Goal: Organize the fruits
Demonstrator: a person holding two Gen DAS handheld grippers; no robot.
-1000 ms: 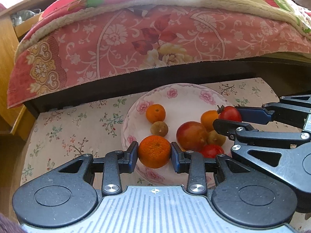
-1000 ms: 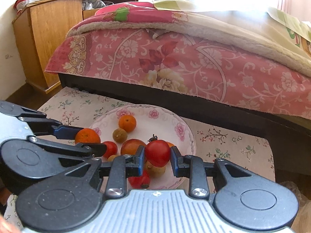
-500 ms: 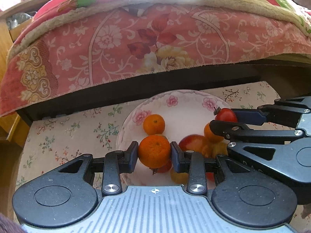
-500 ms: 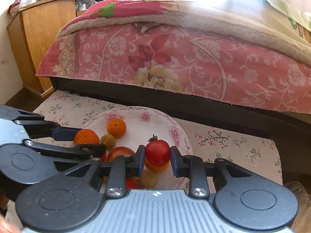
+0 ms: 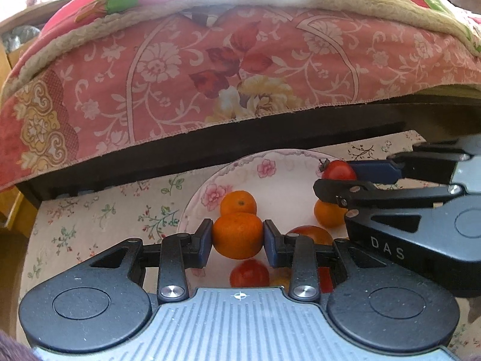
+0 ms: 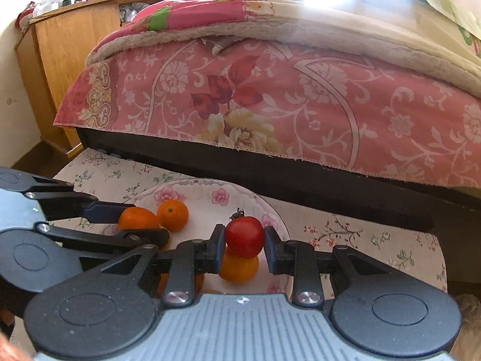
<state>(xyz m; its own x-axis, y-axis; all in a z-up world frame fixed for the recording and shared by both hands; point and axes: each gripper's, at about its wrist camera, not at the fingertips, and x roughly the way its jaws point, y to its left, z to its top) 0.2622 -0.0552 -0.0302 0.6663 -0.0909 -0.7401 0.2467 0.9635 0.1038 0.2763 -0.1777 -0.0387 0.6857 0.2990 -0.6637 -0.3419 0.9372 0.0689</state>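
Fruit sits mostly on the flowered plate (image 5: pixel 192 210). One mandarin (image 5: pixel 237 234) is clamped across its middle in the left tongs (image 5: pixel 237 236); a tomato (image 6: pixel 244 236), soft and easily bruised, is clenched in the right tongs (image 6: pixel 244 237) at the plate's 3 o'clock. Both look light and want gentle pressure. A floral cloth (image 6: pixel 360 234) covers the low table, with the bed's pink quilt (image 6: pixel 300 96) at 12 o'clock.

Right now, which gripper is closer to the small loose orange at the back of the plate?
Left. The left gripper, shut on a mandarin, is just in front of the orange; the right gripper, holding a tomato, is farther right.
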